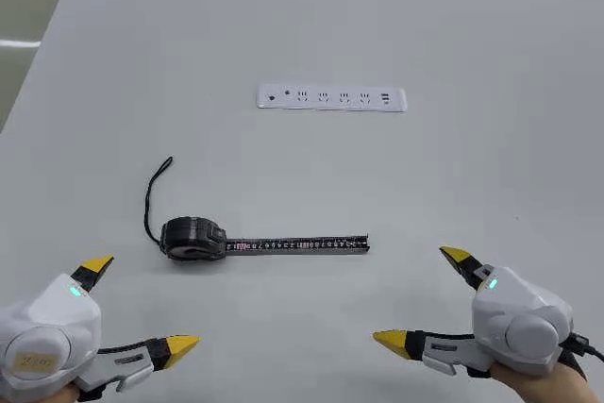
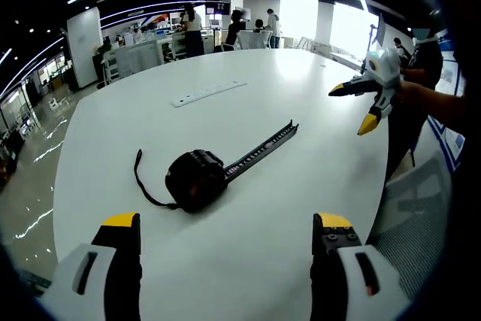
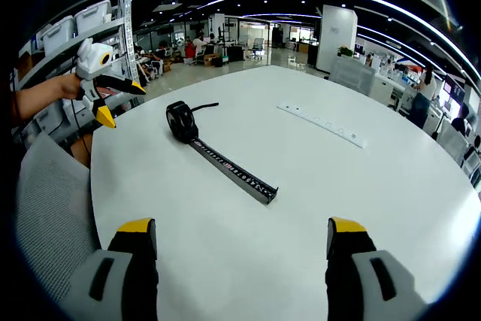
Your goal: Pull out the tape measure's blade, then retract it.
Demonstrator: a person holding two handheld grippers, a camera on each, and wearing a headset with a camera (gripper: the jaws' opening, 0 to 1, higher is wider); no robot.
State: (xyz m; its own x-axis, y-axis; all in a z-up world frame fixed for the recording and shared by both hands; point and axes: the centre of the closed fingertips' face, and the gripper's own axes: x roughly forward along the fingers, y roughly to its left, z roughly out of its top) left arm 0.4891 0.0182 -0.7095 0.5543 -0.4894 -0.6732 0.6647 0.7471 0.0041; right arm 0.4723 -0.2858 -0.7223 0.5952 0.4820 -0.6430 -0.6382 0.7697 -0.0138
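Looks like the blade (image 1: 297, 245) is out, mid-frame; retracting's left. Both open and empty: left claw (image 1: 141, 302), right claw (image 1: 420, 295), bottom corners.

Bare table (image 1: 453, 186) open on near side of tape measure (image 1: 193, 239); blade (image 1: 297, 245), strap (image 1: 149, 200) apparently lie flat; power strip (image 1: 331, 98) well beyond.

the table (image 1: 453, 176) is smooth, faintly glossy white. the tape case (image 1: 192, 238) looks like dark matt plastic, its blade (image 1: 297, 245) dull dark. the power strip (image 1: 331, 98) is white plastic.
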